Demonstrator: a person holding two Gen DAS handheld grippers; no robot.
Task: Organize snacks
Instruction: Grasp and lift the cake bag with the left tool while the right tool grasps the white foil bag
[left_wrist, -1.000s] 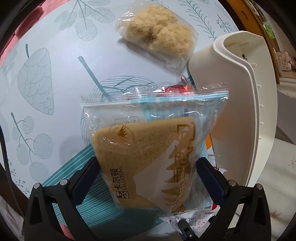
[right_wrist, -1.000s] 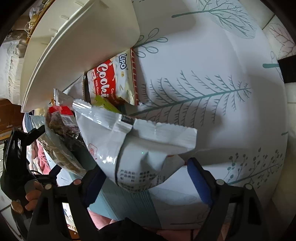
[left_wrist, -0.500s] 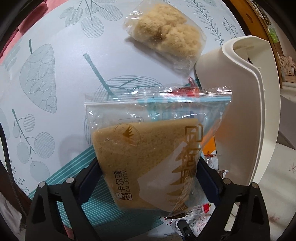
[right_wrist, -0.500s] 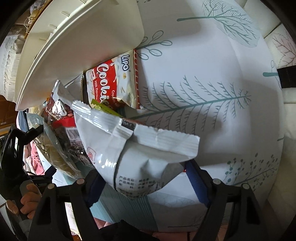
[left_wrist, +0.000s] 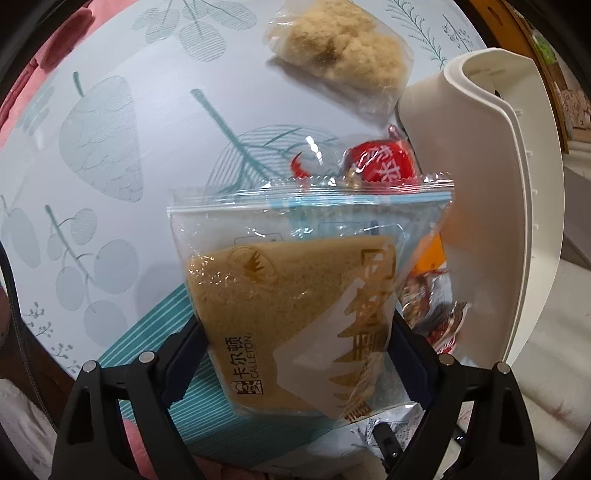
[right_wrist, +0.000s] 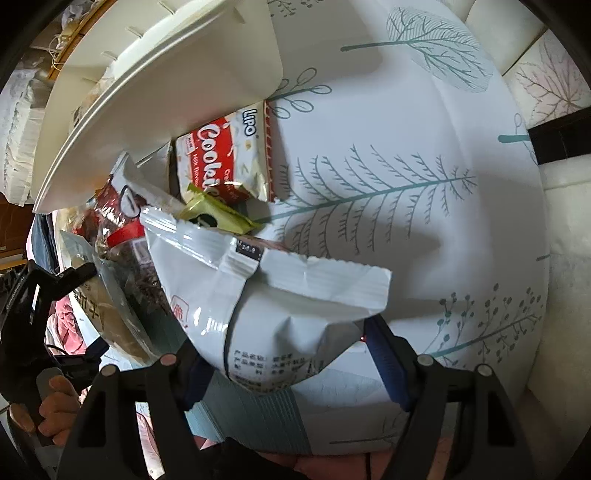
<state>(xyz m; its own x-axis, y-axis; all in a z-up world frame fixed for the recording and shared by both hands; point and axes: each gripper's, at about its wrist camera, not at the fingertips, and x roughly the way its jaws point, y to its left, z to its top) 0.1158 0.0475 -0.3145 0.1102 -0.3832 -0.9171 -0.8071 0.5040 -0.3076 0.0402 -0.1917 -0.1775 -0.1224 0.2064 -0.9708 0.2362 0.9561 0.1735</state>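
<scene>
Left wrist view: left tongs, pinching a clear plastic packet holding a brown triangular cake slice, carried upright above the leaf-printed table. White plastic bin stands just right of the packet, tilted, its open side partly visible. Clear bag of pale crumbly floss cake lies on the table, apart from the bin. Red round wrapped sweet lies at the bin's base.

Right wrist view: right tongs, closed on a white foil snack pouch, held above the table. Red-and-white cookie packet and green wrapper lie beside the bin.

Step in hand, by judgement: both packets lifted, on their way to the bin. Next move calls for bringing each over the bin's opening before the grip is loosened.
</scene>
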